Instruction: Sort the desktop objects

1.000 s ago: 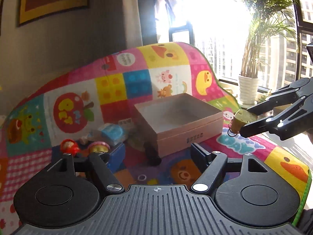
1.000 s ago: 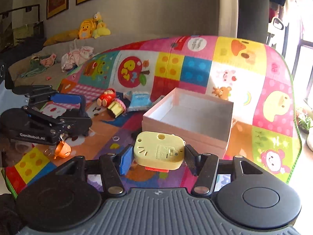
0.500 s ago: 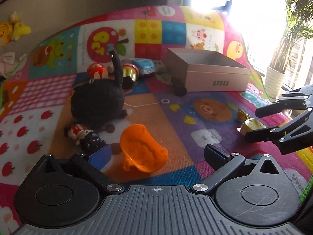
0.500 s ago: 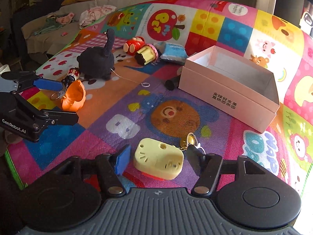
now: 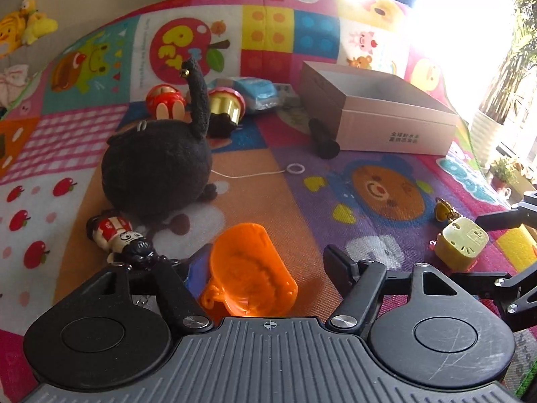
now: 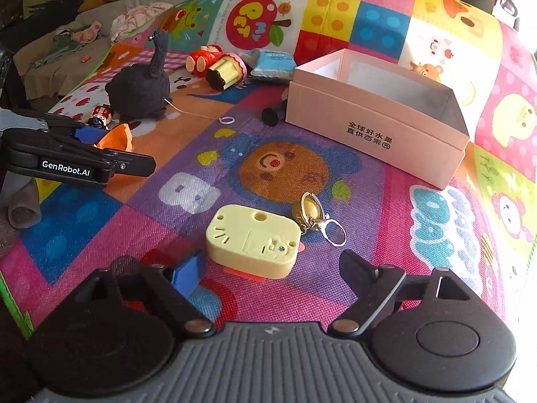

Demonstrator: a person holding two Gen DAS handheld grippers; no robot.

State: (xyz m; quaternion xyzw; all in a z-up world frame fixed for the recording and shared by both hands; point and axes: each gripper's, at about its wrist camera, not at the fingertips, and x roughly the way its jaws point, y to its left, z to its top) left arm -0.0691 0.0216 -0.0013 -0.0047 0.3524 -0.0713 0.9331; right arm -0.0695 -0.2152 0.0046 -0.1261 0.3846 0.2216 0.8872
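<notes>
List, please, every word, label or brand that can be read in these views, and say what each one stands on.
"GenRobot.AI": white letters on the left gripper.
"全球好水果 直供百果园": dark print on the pink box side; the last character is unclear.
"PET": yellow letters on the red apple on the play mat.
White round label on the mat's far edge: too small to read.

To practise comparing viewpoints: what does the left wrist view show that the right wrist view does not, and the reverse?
Only the left wrist view: the potted plants by the bright window. Only the right wrist view: the white keyring clasp beside the yellow toy. Both share: the play mat, the open pink box, the black plush, the orange cup and the yellow toy.
</notes>
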